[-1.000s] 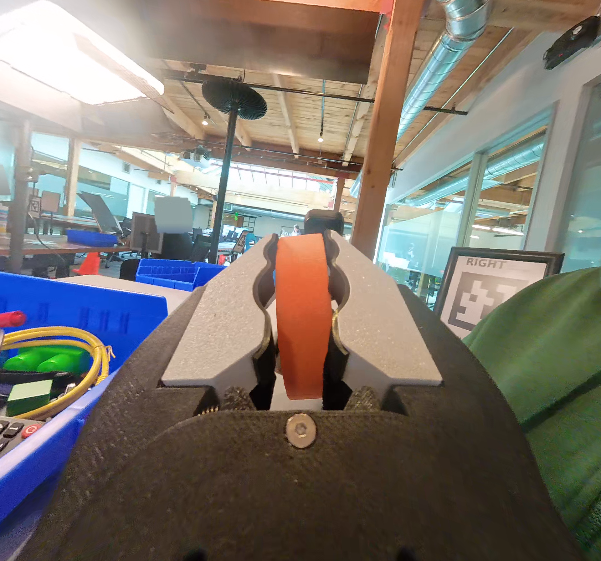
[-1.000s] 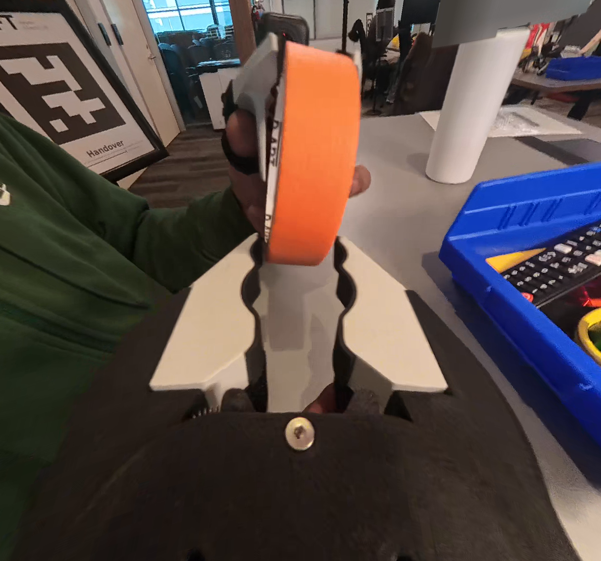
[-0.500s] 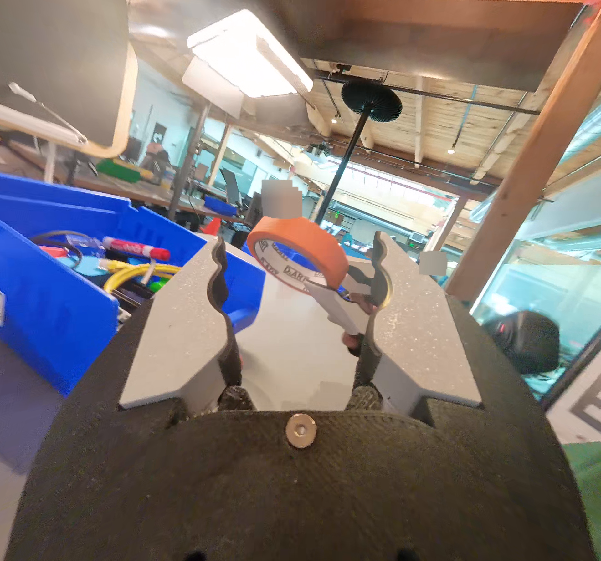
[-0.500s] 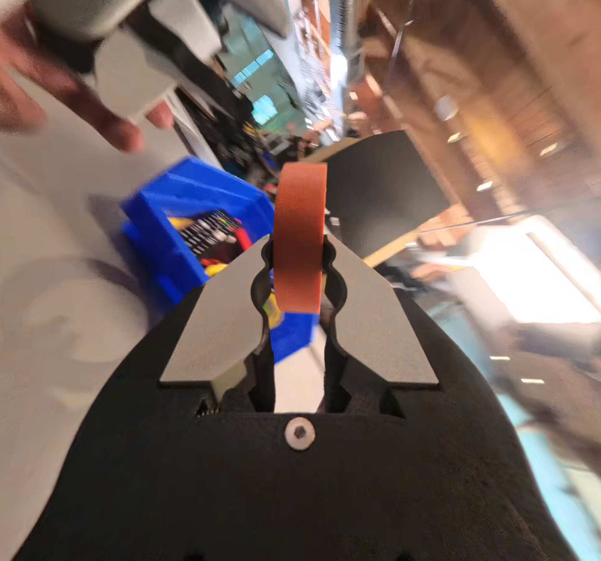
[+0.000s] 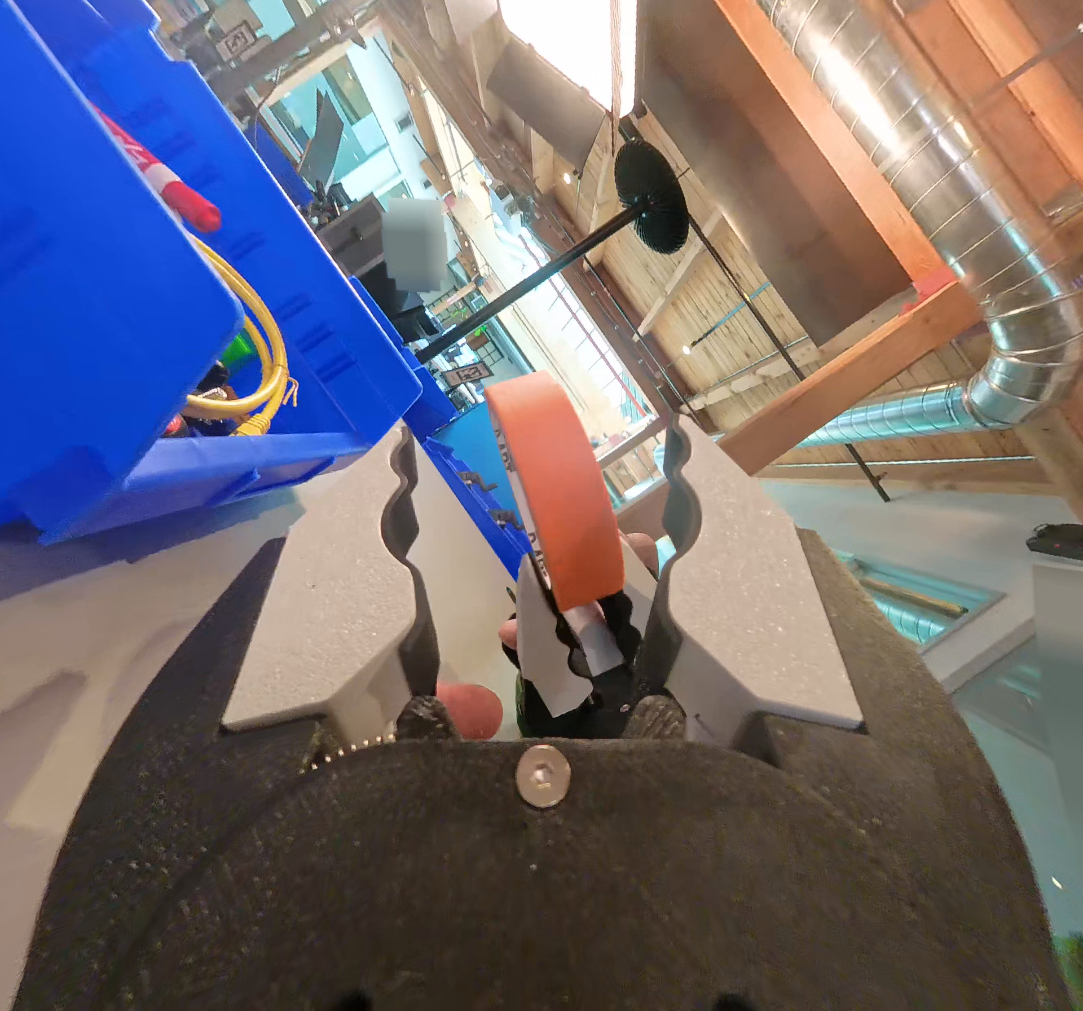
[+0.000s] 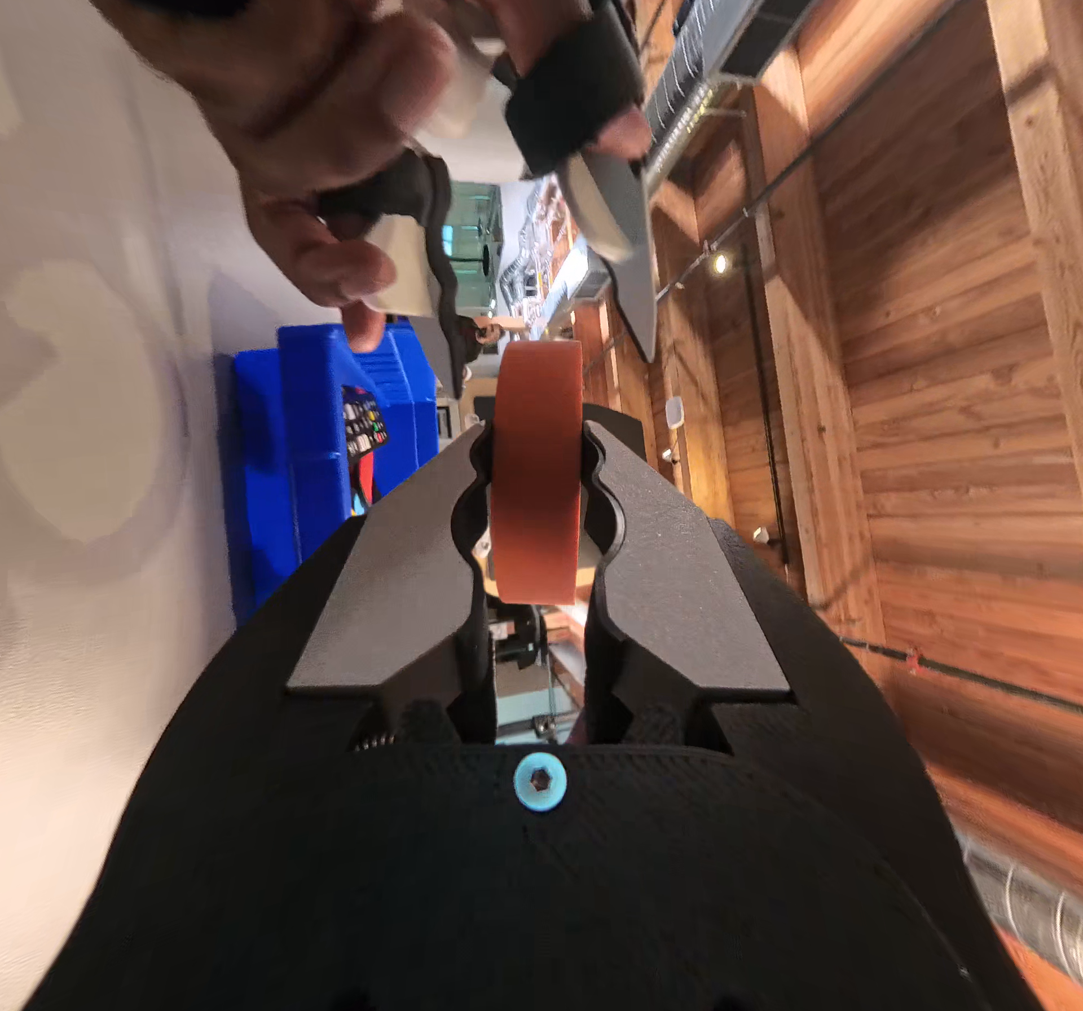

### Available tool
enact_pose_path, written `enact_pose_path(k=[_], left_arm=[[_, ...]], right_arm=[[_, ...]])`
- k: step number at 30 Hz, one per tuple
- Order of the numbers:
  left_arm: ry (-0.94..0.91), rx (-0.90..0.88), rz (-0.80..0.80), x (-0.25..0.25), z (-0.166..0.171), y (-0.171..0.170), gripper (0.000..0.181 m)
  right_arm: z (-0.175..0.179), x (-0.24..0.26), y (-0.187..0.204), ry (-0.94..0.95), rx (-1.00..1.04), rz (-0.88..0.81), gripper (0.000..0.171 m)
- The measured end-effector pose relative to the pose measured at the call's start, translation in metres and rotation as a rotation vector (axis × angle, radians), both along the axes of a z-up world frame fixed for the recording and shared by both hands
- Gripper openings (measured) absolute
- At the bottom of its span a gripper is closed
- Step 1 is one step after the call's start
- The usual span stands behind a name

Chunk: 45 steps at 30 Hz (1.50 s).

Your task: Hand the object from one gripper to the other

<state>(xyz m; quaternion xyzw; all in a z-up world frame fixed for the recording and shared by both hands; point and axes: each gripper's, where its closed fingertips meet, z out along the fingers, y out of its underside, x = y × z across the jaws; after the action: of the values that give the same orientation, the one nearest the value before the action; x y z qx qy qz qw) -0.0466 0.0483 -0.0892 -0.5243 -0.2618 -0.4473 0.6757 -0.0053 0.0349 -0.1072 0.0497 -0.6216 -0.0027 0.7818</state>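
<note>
An orange tape roll (image 6: 536, 473) stands edge-on, clamped between the two fingers of my right gripper (image 6: 534, 429), which is shut on it. My left gripper (image 5: 539, 438) is open and empty. In the left wrist view the tape roll (image 5: 557, 491) sits in the gap between its spread jaws, nearer the right one, touching neither. The right gripper's grey fingers (image 5: 551, 666) hold the roll from below there. In the right wrist view a hand holds the left gripper above the roll, its fingers (image 6: 636, 280) spread to either side of the roll's far edge.
A blue bin (image 5: 117, 338) with a yellow cable (image 5: 264, 350), a red marker and other items stands on the pale table (image 5: 451, 543). The bin also shows in the right wrist view (image 6: 316, 426). Wooden beams and metal ducts fill the background. Tip to tip, the grippers are about 5 cm apart.
One second ago my left gripper held the roll and my right was open. The right gripper has shut on it and the left has let go. The open left gripper now straddles the roll again.
</note>
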Motion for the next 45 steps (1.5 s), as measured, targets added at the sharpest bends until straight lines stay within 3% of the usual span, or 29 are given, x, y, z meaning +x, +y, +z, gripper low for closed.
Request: enact_pose_path(k=[3, 5, 8, 15, 19, 22, 24, 27, 29, 32, 38, 42, 45], left_arm=[[0.008, -0.038, -0.052, 0.009, -0.007, 0.005, 0.077], [0.047, -0.076, -0.084, 0.016, -0.015, 0.007, 0.045], [0.066, -0.034, -0.083, 0.016, -0.011, 0.002, 0.027], [0.243, 0.068, 0.131, -0.003, 0.017, -0.018, 0.027], [0.364, 0.245, 0.088, 0.024, 0.046, -0.031, 0.027], [0.461, 0.285, 0.076, 0.04, 0.052, -0.033, 0.026], [0.514, 0.295, 0.074, 0.047, 0.053, -0.033, 0.027], [0.556, 0.327, 0.048, 0.058, 0.056, -0.035, 0.027], [0.57, 0.32, 0.028, 0.063, 0.054, -0.033, 0.027], [0.566, 0.297, 0.046, 0.061, 0.05, -0.029, 0.032], [0.469, 0.251, 0.128, 0.039, 0.05, -0.026, 0.076], [0.496, 0.195, 0.207, 0.029, 0.047, -0.024, 0.079], [0.711, 0.152, 0.271, 0.038, 0.042, -0.02, 0.075]], right_arm=[[-0.011, 0.0, -0.011, -0.043, 0.033, 0.047, 0.029], [-0.015, 0.0, -0.013, -0.07, 0.019, 0.062, 0.029], [-0.018, -0.001, -0.007, -0.116, -0.078, 0.07, 0.035], [0.026, 0.02, 0.005, -0.279, -0.825, 0.395, 0.073], [0.038, 0.027, 0.011, -0.573, -1.401, 0.628, 0.084], [0.049, 0.04, 0.004, -0.722, -1.599, 0.811, 0.078], [0.047, 0.04, 0.003, -0.772, -1.658, 0.831, 0.068], [0.042, 0.041, -0.006, -0.859, -1.688, 0.848, 0.067], [0.041, 0.039, -0.004, -0.823, -1.669, 0.834, 0.032], [0.043, 0.037, 0.003, -0.733, -1.591, 0.788, 0.029], [0.053, 0.037, 0.019, -0.34, -1.16, 0.583, 0.029], [0.042, 0.027, 0.025, -0.274, -1.013, 0.439, 0.029], [0.039, 0.028, 0.023, -0.315, -1.042, 0.458, 0.029]])
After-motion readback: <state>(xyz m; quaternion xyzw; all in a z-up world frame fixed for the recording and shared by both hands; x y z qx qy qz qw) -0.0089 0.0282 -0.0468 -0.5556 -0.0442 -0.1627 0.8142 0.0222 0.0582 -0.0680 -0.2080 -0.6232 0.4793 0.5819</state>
